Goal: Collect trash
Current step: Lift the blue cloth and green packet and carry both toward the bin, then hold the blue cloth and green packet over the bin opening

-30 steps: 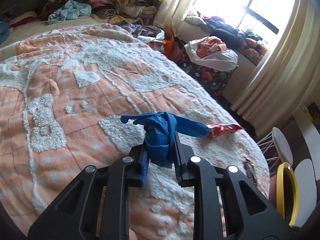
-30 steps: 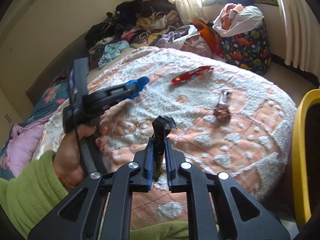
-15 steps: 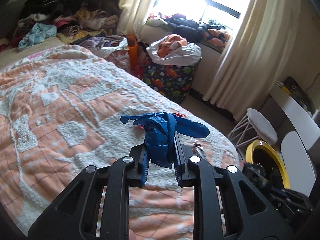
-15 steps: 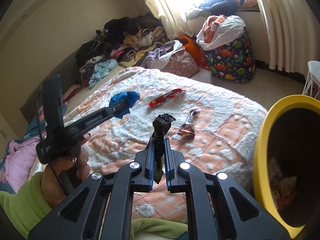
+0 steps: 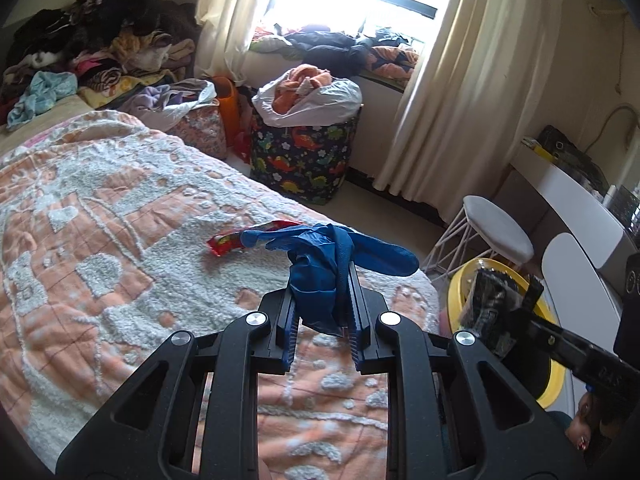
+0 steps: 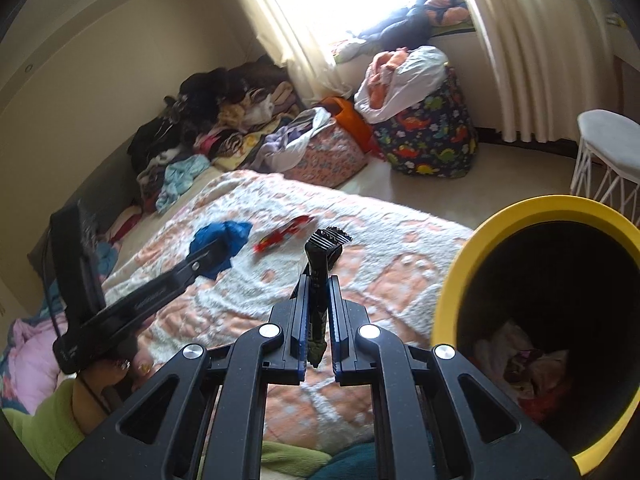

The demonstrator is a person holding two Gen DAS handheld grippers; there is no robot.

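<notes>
My left gripper [image 5: 322, 280] is shut on a crumpled blue glove [image 5: 320, 260], held above the orange-and-white bedspread [image 5: 100, 240]. In the right wrist view that same glove [image 6: 220, 240] hangs at the left gripper's tip. My right gripper [image 6: 318, 284] is shut on a dark flat wrapper [image 6: 320, 256] with a serrated top edge. The yellow-rimmed bin [image 6: 460, 264] stands just to its right, with some trash at the bottom. In the left wrist view the wrapper [image 5: 490, 304] hangs over the bin [image 5: 552, 380]. A red wrapper [image 5: 228, 242] lies on the bed.
A dinosaur-print basket [image 5: 304, 156] with a white bag of clothes stands by the window. Piles of clothes [image 5: 100, 52] fill the far corner. A white stool [image 5: 496, 228] and a white desk [image 5: 576, 200] stand right of the bin. A green sleeve [image 6: 48, 428] is at lower left.
Both grippers have swung right from over the bed toward the yellow bin, which now fills the right side of the right wrist view. Both grips are unchanged.
</notes>
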